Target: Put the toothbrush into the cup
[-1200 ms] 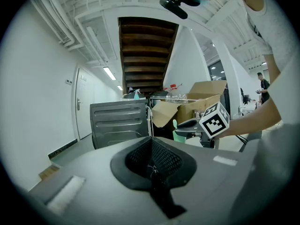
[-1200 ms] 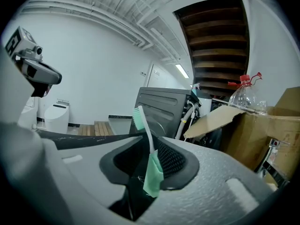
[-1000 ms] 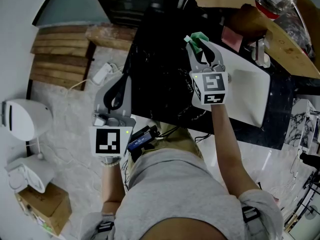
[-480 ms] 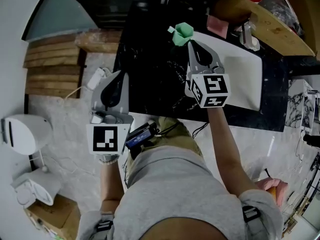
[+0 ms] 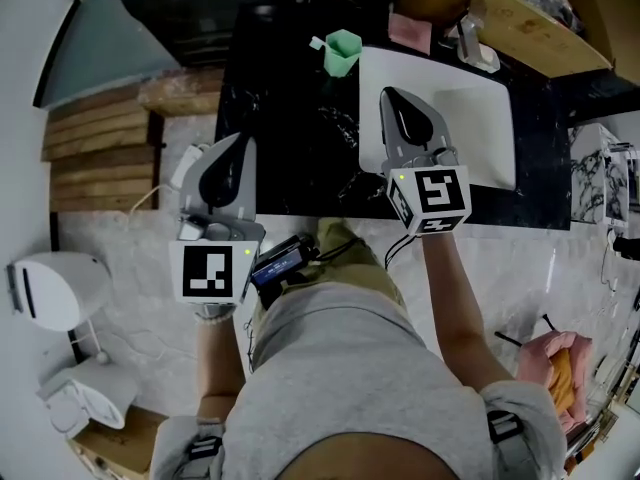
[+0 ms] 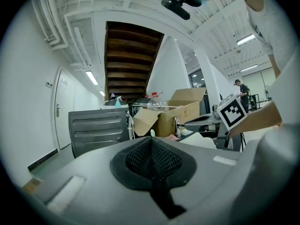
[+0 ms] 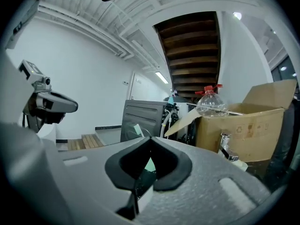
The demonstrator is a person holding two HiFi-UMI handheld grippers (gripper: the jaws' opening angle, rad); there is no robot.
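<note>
**Counter** (image 5: 280, 118): black top. Its left edge is bordered by pale floor (image 5: 130, 228) and wooden planks (image 5: 95, 158). A white sink (image 5: 480, 128) is set into its right half.

**Cup** (image 5: 343, 53): green, upright, placed toward the back of the counter, just beside the sink's back-left corner. It is also glimpsed in the right gripper view (image 7: 150, 164), low through the gap behind the jaw tips.

**Toothbrush** (image 5: 318, 42): found in the cup, with a pale end projecting over the left side of the rim.

**Right gripper** (image 5: 390, 98): jaws pressed together with nothing held between them. It is held over the sink's left rim, pointed toward the back, well short of the cup. A bare stretch of counter is left between the two.

**Left gripper** (image 5: 240, 146): jaws pressed together with nothing held between them. It is held at the counter's left front corner, mostly over the floor, well apart from the cup.

**Faucet** (image 5: 474, 44): mounted behind the sink.

**Pink cloth** (image 5: 408, 31): laid at the sink's back edge, between the cup and the faucet.
</note>
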